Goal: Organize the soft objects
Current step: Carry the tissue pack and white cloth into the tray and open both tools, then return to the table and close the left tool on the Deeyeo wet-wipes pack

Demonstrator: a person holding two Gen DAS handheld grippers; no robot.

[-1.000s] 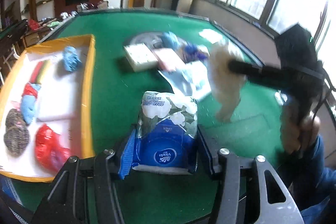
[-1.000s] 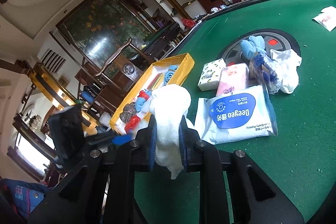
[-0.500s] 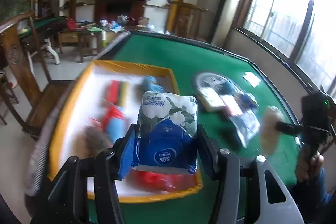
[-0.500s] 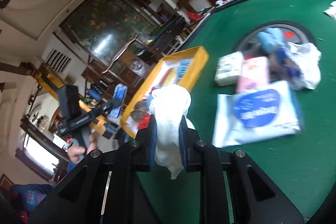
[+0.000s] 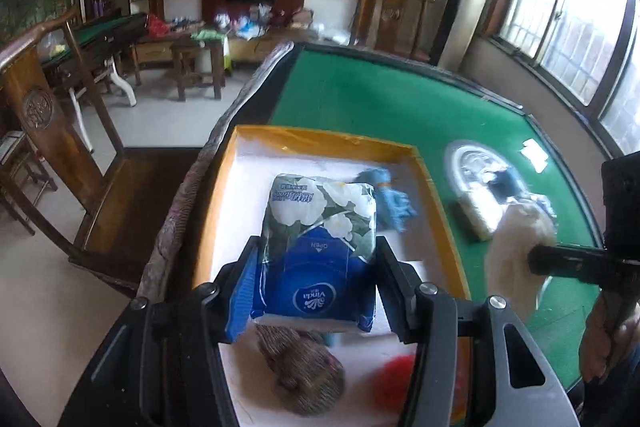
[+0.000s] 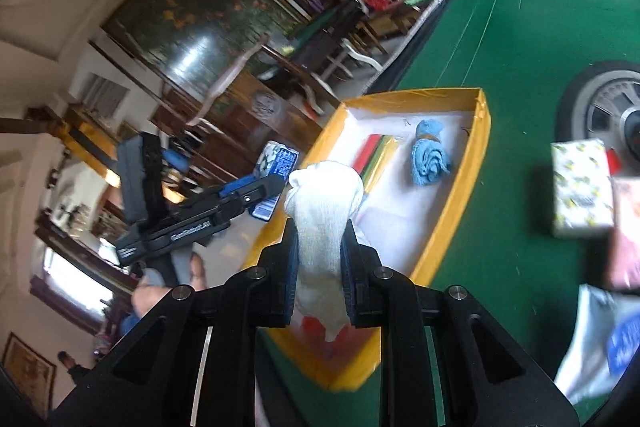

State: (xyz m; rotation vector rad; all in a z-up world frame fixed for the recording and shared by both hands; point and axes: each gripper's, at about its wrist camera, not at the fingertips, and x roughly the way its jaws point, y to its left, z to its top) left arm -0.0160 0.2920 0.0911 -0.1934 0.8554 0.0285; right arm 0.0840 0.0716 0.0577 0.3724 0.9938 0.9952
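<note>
- Tissue pack (image 5: 320, 247), the soft Vinda one with white flowers on top and blue at the bottom, is clamped between the pads of the left gripper (image 5: 318, 283) and hangs over the yellow-rimmed tray (image 5: 444, 227).
- Right gripper (image 6: 319, 267) has its jaws nearly together, squeezing a white sock (image 6: 322, 223) that bulges out above the pads and dangles a bit below them. It sits over the near end of that tray.
- In the left wrist view the sock (image 5: 516, 251) shows up blurry at the tip of the other tool, off to the right of the tray over the green felt table (image 5: 380, 103).
- Inside the tray on its white liner: a light blue rolled cloth (image 6: 430, 157) toward the far end, a red and green striped thing (image 6: 374, 153) just beside it, a brownish knitted ball (image 5: 304, 375) at the near end, and something red (image 5: 394, 383) next to that, too smeared to name.
- On the felt beyond the tray there's a small tissue box with a yellow print (image 6: 580, 187), a pink pack (image 6: 626, 227) touching it, and a white wet-wipes pack with a blue label (image 6: 600, 343) at the near right edge.
- A person's hand (image 6: 168, 287) grips the left tool's handle in the right wrist view.
</note>
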